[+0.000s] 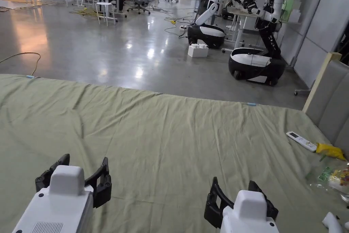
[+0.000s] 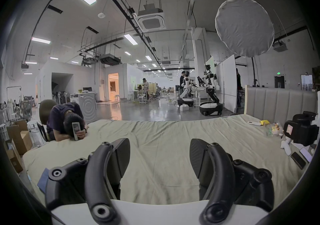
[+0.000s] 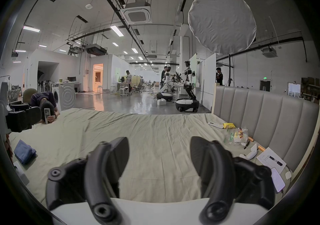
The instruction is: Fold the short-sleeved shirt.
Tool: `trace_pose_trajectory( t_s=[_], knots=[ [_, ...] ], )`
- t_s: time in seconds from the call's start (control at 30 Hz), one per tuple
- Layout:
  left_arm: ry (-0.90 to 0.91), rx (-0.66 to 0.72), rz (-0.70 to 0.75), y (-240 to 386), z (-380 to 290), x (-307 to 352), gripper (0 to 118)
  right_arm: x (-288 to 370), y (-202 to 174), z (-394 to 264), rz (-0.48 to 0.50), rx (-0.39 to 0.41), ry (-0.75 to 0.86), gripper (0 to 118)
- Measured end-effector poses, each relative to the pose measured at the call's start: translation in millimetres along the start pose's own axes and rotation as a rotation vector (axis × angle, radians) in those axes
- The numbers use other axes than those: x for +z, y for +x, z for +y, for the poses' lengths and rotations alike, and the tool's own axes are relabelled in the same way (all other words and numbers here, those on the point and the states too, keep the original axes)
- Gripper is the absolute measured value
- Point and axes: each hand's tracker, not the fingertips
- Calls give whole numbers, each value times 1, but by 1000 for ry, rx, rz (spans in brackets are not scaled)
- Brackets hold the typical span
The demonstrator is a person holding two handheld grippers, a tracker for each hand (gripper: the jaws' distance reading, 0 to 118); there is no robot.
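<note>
- You are holding the left claw (image 1: pixel 83 172) and the right claw (image 1: pixel 233 189) wide and empty over the bed (image 1: pixel 163 134).
- You are just starting; next, reach for the folded blue cloth (image 3: pixel 24 152), maybe the shirt.

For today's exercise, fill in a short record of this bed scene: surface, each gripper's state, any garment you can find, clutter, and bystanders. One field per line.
surface: bed with green sheet, wrinkled
left gripper: open, above the sheet, holding nothing
right gripper: open, above the sheet, holding nothing
garment: folded blue cloth at the bed's left edge; cannot tell if it is the shirt
clutter: white remote, yellow packet near the grey headboard
bystander: person leaning on the far left corner
</note>
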Motion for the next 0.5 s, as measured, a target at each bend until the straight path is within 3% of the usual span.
trace_pose_trajectory(
  t_s=[0.07,0.17,0.4,0.5],
  knots=[
    [-7,-13,10,-1,0,0,83,0,1,0,-11,1,-4,94],
    [-13,12,-5,-5,1,-1,99,-1,3,0,-24,2,-6,108],
    [-37,50,-61,-10,4,-3,106,-11,8,1,-33,-64,-60,117],
    [-41,74,-60,-10,7,-4,106,-11,4,6,-60,-18,-30,118]
  ],
)
